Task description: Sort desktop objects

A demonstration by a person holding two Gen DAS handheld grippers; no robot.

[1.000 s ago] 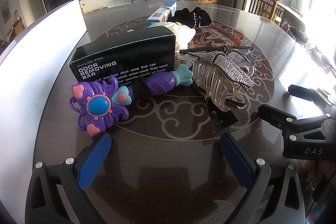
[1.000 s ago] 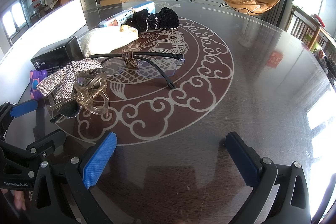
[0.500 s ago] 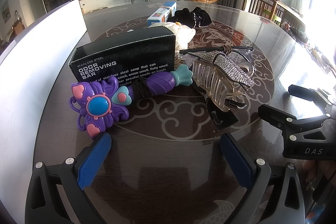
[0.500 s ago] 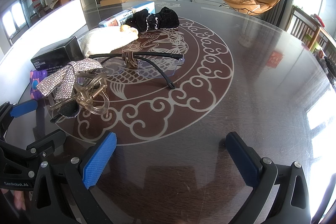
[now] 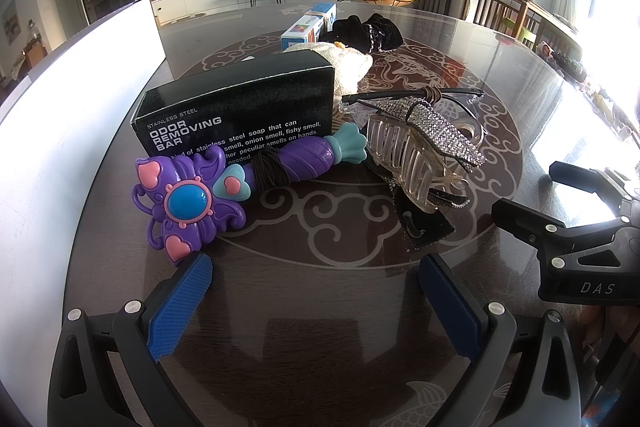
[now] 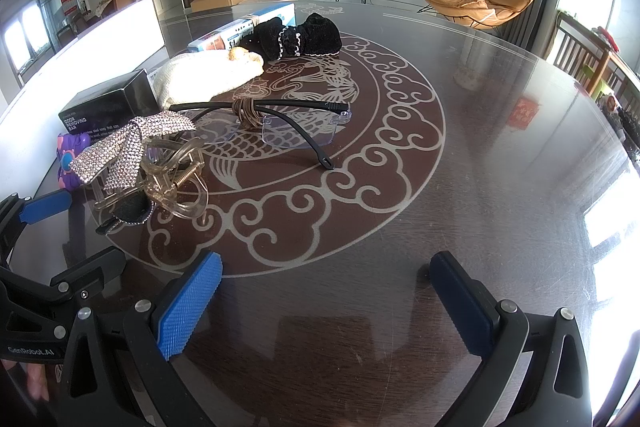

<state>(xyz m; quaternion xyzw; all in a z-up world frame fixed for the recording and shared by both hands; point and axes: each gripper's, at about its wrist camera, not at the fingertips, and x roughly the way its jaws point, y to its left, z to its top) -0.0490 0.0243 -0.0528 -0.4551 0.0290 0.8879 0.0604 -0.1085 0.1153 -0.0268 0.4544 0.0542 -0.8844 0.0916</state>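
Both wrist cameras sit low over the table (image 6: 500, 147), facing the television wall. The left view is close to the black soap box (image 5: 236, 107). Both views share the rhinestone hair claw (image 5: 420, 147), in the right view at centre left.

each of the 2 tongs, left tongs (image 5: 316, 297) and right tongs (image 6: 326, 293), has black plastic arms with silver screws and blue ribbed pads (image 6: 188, 309). white lettering reads "das" on the right one and "genrobot.ai" on the left.
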